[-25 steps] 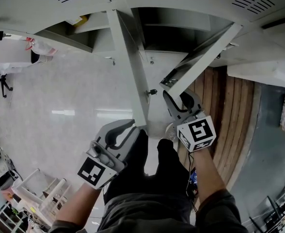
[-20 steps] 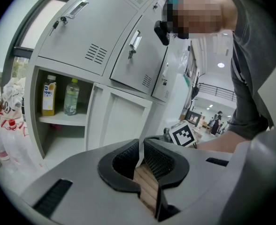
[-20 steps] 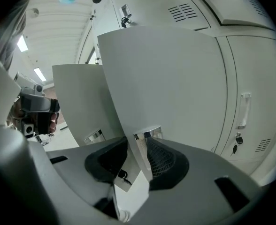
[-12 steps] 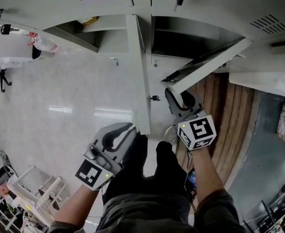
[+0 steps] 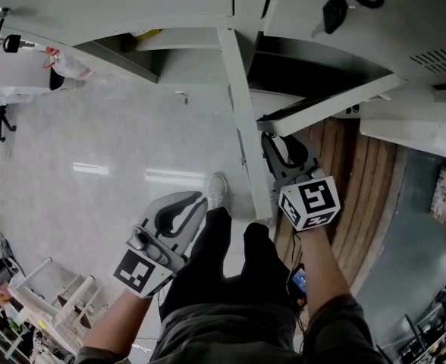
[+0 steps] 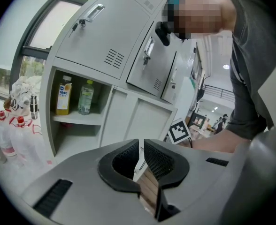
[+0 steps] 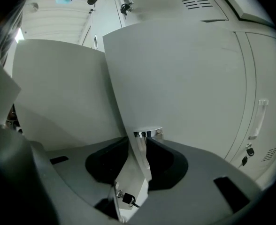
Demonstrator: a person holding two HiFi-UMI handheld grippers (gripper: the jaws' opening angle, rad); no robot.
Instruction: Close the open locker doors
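Two grey locker doors stand open in the head view. The left door (image 5: 242, 127) shows edge-on; the right door (image 5: 337, 101) slants across its dark compartment. My right gripper (image 5: 280, 141) sits at the right door's edge. In the right gripper view its jaws (image 7: 140, 142) have just been closing, and they hold the chrome door handle (image 7: 148, 134) with the door edge between them. My left gripper (image 5: 196, 199) hangs apart from the left door, near a shoe, shut with nothing in it (image 6: 141, 146).
An open shelf compartment (image 6: 58, 125) holds two bottles (image 6: 63, 95). A bag of bottles (image 6: 13, 121) stands at its left. Closed upper lockers (image 6: 110, 36) are above. A white rack (image 5: 56, 302) stands at the lower left, wood flooring (image 5: 359, 173) at the right.
The right door has swung further toward the lockers with my right gripper on it. The left door has moved right, away from my left gripper's tips. A shoe has stepped forward.
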